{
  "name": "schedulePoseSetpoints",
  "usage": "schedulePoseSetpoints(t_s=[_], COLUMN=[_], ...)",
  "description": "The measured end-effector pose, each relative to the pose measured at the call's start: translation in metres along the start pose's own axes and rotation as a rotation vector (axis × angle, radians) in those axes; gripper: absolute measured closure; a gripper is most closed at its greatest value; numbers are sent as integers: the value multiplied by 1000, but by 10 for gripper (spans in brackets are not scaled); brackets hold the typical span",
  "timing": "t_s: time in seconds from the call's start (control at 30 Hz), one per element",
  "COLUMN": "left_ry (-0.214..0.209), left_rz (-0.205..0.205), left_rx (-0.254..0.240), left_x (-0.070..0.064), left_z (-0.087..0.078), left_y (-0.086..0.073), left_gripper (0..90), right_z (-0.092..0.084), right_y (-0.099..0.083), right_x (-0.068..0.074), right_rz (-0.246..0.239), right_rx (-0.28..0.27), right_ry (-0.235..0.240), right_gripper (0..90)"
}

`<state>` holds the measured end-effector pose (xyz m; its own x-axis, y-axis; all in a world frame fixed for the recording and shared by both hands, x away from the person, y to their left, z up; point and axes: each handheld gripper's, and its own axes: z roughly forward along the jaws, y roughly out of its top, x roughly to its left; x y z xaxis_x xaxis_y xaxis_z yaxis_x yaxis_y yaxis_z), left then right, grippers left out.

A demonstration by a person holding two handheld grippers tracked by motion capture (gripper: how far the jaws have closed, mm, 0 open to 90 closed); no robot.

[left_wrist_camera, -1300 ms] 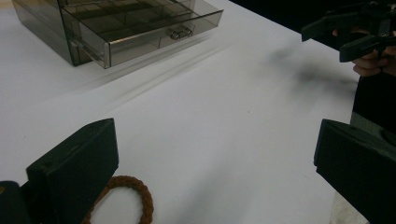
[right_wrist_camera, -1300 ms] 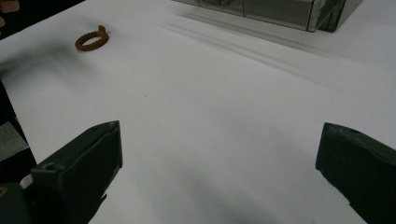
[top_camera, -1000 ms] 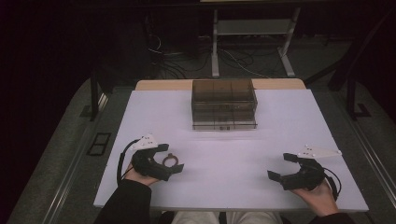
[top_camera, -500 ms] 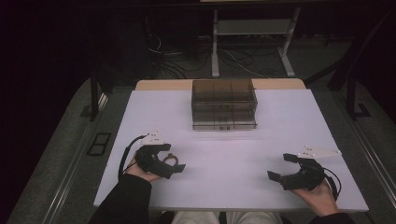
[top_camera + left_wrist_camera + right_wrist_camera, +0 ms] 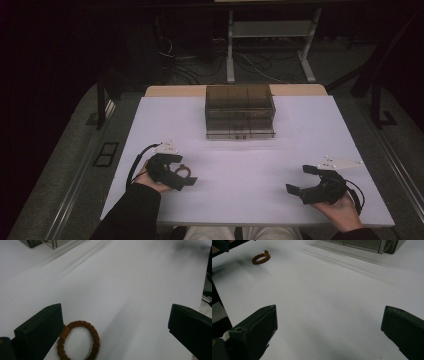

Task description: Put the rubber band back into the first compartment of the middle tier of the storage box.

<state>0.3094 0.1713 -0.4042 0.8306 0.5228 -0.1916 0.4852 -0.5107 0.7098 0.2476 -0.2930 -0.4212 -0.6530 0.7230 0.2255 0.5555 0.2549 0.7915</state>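
Observation:
A brown braided bracelet (image 5: 183, 172) lies flat on the white table (image 5: 250, 160) at the front left. My left gripper (image 5: 187, 169) is open, and the bracelet (image 5: 96, 338) rests between its jaws, close beside the left jaw. At the front right my right gripper (image 5: 300, 179) is held open just above the table with nothing between its jaws. In the right gripper view (image 5: 330, 315) the bracelet (image 5: 259, 262) shows far off at the upper left.
A smoky clear plastic drawer box (image 5: 240, 111) stands at the back middle of the table; its corner shows as the box (image 5: 51, 243) and the box (image 5: 367, 245). A wide bare stretch of table separates the two grippers.
My left gripper has slid a little to the right, so its jaws now stand around the bracelet. The right gripper has hardly moved.

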Motion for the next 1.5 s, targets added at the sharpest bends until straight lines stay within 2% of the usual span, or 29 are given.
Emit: schedulePoseSetpoints(t_s=[0.27,0.5,0.63,0.83,0.87,0.93,1.23,1.5], left_ry=[-6,-16,-28,-39,-38,-38,-31,-13], left_rz=[7,21,32,39,54,45,71,75], left_rx=[57,90,134,166,185,188,213,222], left_x=[4,2,1,-1,-1,-1,2,6], left_z=[4,8,13,18,20,20,20,22], left_y=[-4,-6,-6,-7,-7,-7,-9,-10], left_gripper=[0,0,0,0,0,1,122,182], right_z=[0,0,0,0,0,0,0,1], right_y=[0,0,0,0,0,-1,-1,0], right_x=[0,0,0,0,0,0,0,1], right_rz=[-2,-4,-4,-7,-7,-8,-8,-12], right_rx=[3,4,4,5,5,3,4,4], right_ry=[-1,0,0,1,1,1,2,4], right_gripper=[0,0,0,0,0,0,0,0])
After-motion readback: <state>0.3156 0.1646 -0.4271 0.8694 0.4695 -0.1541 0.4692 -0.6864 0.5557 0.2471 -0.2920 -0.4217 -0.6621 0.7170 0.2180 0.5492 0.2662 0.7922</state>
